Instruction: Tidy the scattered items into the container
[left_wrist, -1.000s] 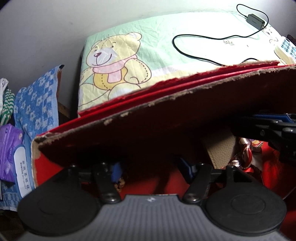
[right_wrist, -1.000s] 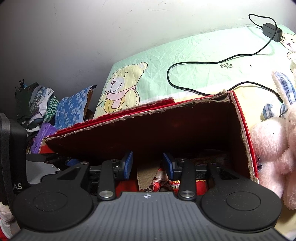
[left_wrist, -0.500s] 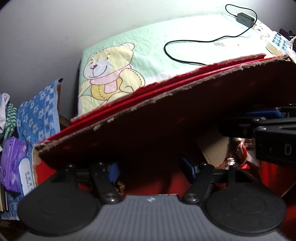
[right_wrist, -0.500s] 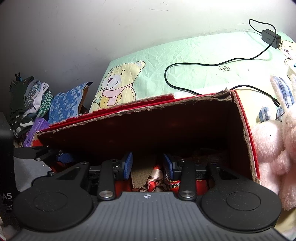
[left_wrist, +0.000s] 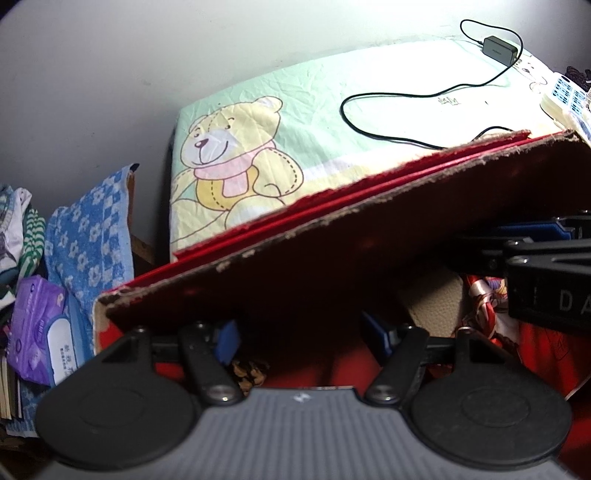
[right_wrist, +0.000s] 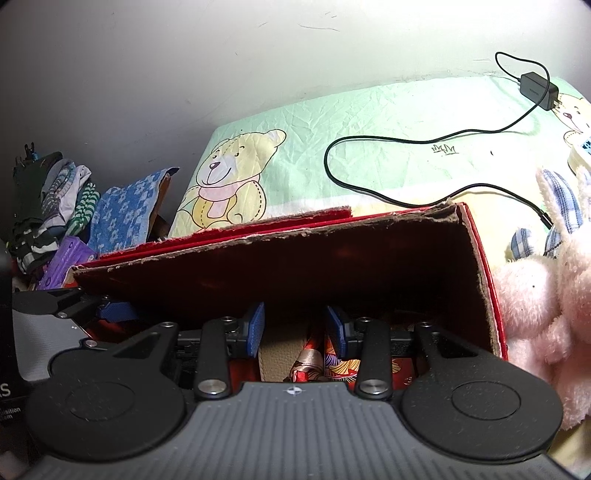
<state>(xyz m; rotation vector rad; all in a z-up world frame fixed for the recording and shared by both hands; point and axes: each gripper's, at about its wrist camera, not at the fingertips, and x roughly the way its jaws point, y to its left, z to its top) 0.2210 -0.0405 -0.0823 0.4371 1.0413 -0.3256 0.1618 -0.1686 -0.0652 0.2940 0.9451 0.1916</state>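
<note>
Tissues (left_wrist: 38, 332) and a blue towel (left_wrist: 92, 236) lie far left, beside the bed. Left gripper (left_wrist: 301, 338) sits low inside the red box (right_wrist: 295, 258), fingers spread, empty. Right gripper (right_wrist: 295, 326) is in the box too, fingers parted above a tan pouch (right_wrist: 279, 356) and scarf (right_wrist: 314, 360). A pink bunny (right_wrist: 546, 295) touches the box's right wall.

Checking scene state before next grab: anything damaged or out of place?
The red box is worn: its rims are frayed and ragged down to bare cardboard. A pink plush rabbit lies outside it, against its right wall. A black cable sprawls over the bear sheet behind. Nothing looks spilled.
</note>
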